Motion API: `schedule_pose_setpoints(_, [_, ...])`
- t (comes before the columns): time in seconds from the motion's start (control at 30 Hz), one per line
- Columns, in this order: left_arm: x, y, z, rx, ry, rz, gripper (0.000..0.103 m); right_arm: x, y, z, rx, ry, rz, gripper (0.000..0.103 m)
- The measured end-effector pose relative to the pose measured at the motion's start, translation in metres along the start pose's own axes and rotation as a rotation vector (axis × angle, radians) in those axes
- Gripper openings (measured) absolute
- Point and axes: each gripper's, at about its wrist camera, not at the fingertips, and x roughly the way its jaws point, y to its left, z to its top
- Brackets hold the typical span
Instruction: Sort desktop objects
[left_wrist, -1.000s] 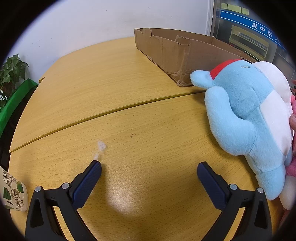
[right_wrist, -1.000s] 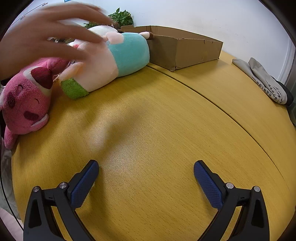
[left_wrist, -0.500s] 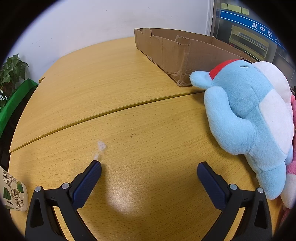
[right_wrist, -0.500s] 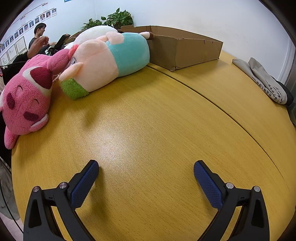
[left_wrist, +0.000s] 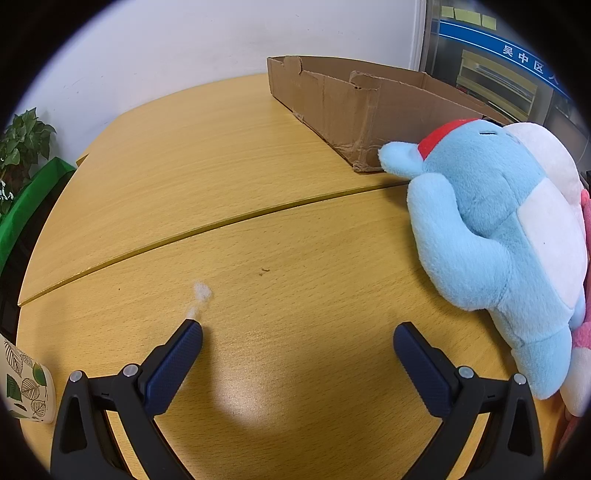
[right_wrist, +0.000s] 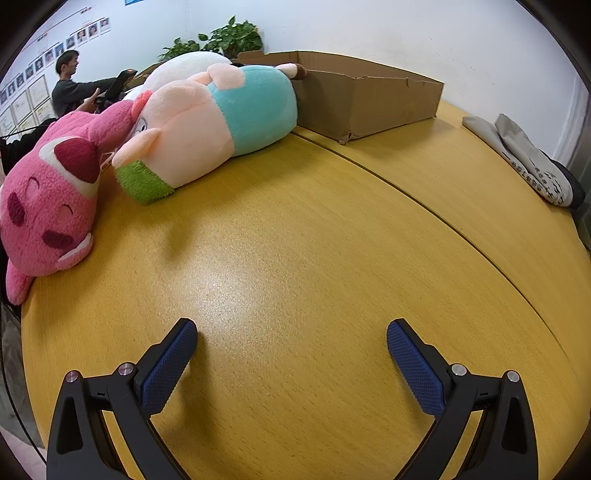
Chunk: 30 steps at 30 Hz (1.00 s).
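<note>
Your left wrist view cut the blue plush (left_wrist: 495, 236) off at the right edge, with a white plush (left_wrist: 543, 155) behind it and only a sliver of pink beside it, too little to identify there. Your right wrist view showed what that one could not: the pink plush bear (right_wrist: 48, 206) lying at the near left table edge, its raised paw touching a peach and teal plush (right_wrist: 207, 125) that lay on its side, far end against the cardboard box (right_wrist: 369, 96). The box interior was hidden in both views. A folded grey cloth (right_wrist: 524, 158) lay at the far right, partly cut off; a leaf-print paper cup (left_wrist: 26, 387) at the near left appeared only in the left view, as did a small tuft of white fluff (left_wrist: 201, 295) just beyond one finger. Your left gripper (left_wrist: 297, 341) stood with fingers spread wide over bare table (left_wrist: 221, 177), holding nothing. Your right gripper (right_wrist: 291, 339) was likewise spread and empty, well apart from the toys.
</note>
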Motion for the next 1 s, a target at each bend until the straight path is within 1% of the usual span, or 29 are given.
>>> schedule_pose_setpoints(0.23, [0.002, -0.001, 0.004, -0.032, 0.0, 0.023, 0.103, 0.006, 0.013, 0.009, 0.13, 0.002, -0.093, 0.103])
schedule_pose_setpoints(0.37, [-0.007, -0.003, -0.002, -0.073, -0.022, 0.076, 0.103, 0.01, 0.023, 0.015, 0.212, 0.003, -0.151, 0.103])
schedule_pose_setpoints(0.43, [-0.013, -0.003, -0.005, -0.093, -0.034, 0.105, 0.103, 0.007, 0.036, 0.016, 0.23, -0.016, -0.171, 0.103])
schedule_pose_setpoints(0.47, [-0.02, -0.005, -0.008, -0.108, -0.053, 0.121, 0.102, 0.003, 0.044, 0.017, 0.237, -0.039, -0.183, 0.103])
schedule_pose_setpoints(0.5, [-0.036, -0.007, -0.013, -0.134, -0.096, 0.13, 0.102, -0.006, 0.054, 0.017, 0.255, -0.08, -0.207, 0.103])
schedule_pose_setpoints(0.6, [-0.092, -0.015, -0.029, -0.228, -0.245, 0.117, 0.102, -0.041, 0.082, 0.018, 0.315, -0.217, -0.267, 0.103])
schedule_pose_setpoints(0.67, [-0.128, -0.028, -0.04, -0.268, -0.328, 0.129, 0.102, -0.076, 0.104, 0.018, 0.367, -0.338, -0.275, 0.103])
schedule_pose_setpoints(0.73, [-0.153, -0.046, -0.05, -0.27, -0.373, 0.15, 0.102, -0.105, 0.127, 0.018, 0.402, -0.436, -0.251, 0.103])
schedule_pose_setpoints(0.8, [-0.169, -0.07, -0.059, -0.254, -0.391, 0.172, 0.102, -0.126, 0.153, 0.017, 0.412, -0.518, -0.225, 0.103])
schedule_pose_setpoints(0.87, [-0.172, -0.093, -0.064, -0.246, -0.389, 0.176, 0.102, -0.134, 0.174, 0.016, 0.411, -0.563, -0.211, 0.103])
schedule_pose_setpoints(0.93, [-0.168, -0.114, -0.069, -0.232, -0.383, 0.157, 0.102, -0.13, 0.192, 0.017, 0.415, -0.588, -0.202, 0.103])
schedule_pose_setpoints(1.0, [-0.163, -0.139, -0.072, -0.196, -0.38, 0.128, 0.102, -0.118, 0.205, 0.022, 0.444, -0.61, -0.209, 0.103])
